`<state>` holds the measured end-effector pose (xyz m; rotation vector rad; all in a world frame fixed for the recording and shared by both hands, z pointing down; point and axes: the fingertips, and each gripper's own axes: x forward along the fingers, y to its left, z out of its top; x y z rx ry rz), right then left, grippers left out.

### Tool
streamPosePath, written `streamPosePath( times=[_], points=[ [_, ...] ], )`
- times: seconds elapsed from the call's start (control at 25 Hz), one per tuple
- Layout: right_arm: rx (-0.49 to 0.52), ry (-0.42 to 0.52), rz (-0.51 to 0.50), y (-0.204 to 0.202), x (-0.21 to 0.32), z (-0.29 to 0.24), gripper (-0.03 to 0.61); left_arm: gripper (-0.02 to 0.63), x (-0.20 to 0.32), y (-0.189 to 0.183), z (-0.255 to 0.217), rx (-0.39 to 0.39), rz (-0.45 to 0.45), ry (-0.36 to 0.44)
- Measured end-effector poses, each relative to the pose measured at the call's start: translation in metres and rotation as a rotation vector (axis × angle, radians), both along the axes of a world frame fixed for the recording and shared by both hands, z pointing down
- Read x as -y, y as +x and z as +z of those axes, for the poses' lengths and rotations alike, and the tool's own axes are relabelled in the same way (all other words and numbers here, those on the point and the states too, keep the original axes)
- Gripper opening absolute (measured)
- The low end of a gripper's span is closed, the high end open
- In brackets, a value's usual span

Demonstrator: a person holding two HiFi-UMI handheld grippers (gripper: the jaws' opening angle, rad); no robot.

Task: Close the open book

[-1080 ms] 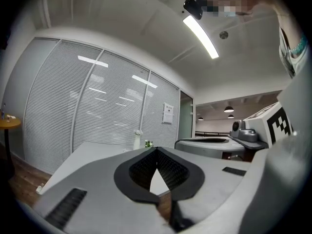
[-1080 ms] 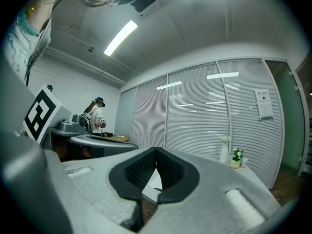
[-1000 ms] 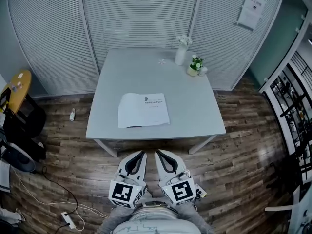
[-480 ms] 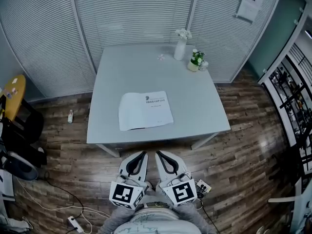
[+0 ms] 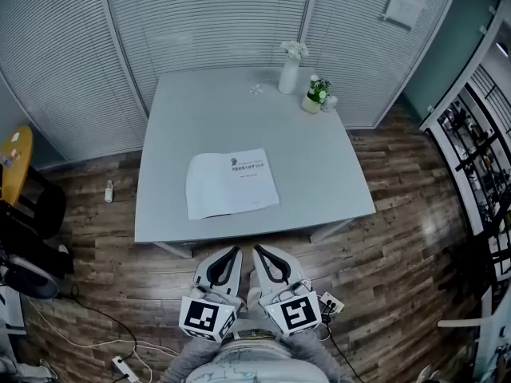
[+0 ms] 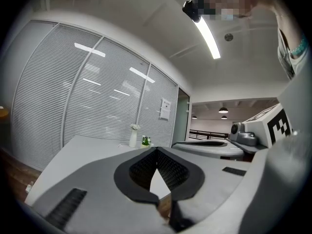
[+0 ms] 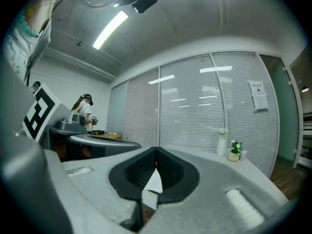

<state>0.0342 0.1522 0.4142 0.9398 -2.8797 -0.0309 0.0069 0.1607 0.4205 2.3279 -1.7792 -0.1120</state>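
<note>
A white book (image 5: 231, 183) lies flat near the front edge of the grey table (image 5: 319, 174), its left leaf blank and its right leaf bearing a line of print. Both grippers hang side by side in front of the person's body, short of the table's front edge and apart from the book. My left gripper (image 5: 236, 250) is shut with nothing in it, and its tips meet (image 6: 157, 149). Just to its right, my right gripper (image 5: 257, 250) is also shut and holds nothing, jaws together (image 7: 156, 149). Both point towards the table.
A white vase with flowers (image 5: 289, 74) and a small potted plant (image 5: 316, 94) stand at the table's far right. Slatted blinds wall the back. A yellow round table (image 5: 14, 162) and dark seats stand left, black shelving (image 5: 479, 150) right, cables on the wooden floor. A person (image 7: 84, 112) stands far off.
The table and book have drifted a little left and nearer in the head view. Both grippers stay shut, side by side, in the same pose.
</note>
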Motion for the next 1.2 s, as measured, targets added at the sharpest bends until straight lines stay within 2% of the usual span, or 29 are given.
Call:
streamPosePath(
  times=[0.12, 0.4, 0.68, 1.2],
  points=[
    [0.012, -0.027, -0.019, -0.011, 0.021, -0.003, 0.002, -0.002, 0.023, -0.006, -0.001, 0.002, -0.009, -0.004],
    [0.031, -0.024, -0.041, -0.028, 0.097, -0.012, 0.002, -0.002, 0.096, -0.021, -0.007, 0.026, -0.020, 0.011],
    [0.033, -0.028, -0.076, -0.036, 0.161, -0.023, 0.002, -0.002, 0.160, -0.034, -0.022, 0.017, -0.066, 0.033],
    [0.029, -0.010, -0.173, -0.041, 0.238, -0.022, 0.002, -0.002, 0.234, -0.042, -0.030, 0.028, -0.160, 0.037]
  ],
)
